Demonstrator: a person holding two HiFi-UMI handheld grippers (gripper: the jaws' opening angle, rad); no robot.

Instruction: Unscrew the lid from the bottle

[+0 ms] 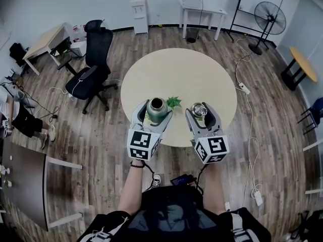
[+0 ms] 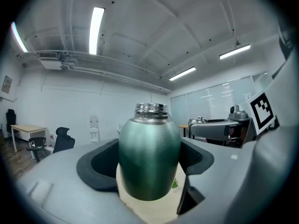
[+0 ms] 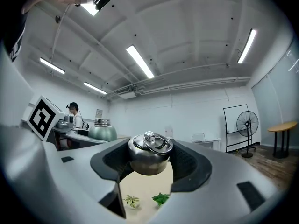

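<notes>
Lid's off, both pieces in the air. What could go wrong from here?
The bottle, open-mouthed, hangs over the table held only by the left tongs on its rounded sides; it could slip. The lid in the right tongs is small and round; dropped, it may roll off the table.

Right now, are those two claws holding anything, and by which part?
Yes. The left gripper clamps the dark green metal bottle around its body. The right gripper grips the round steel lid with a ring handle by its sides.
</notes>
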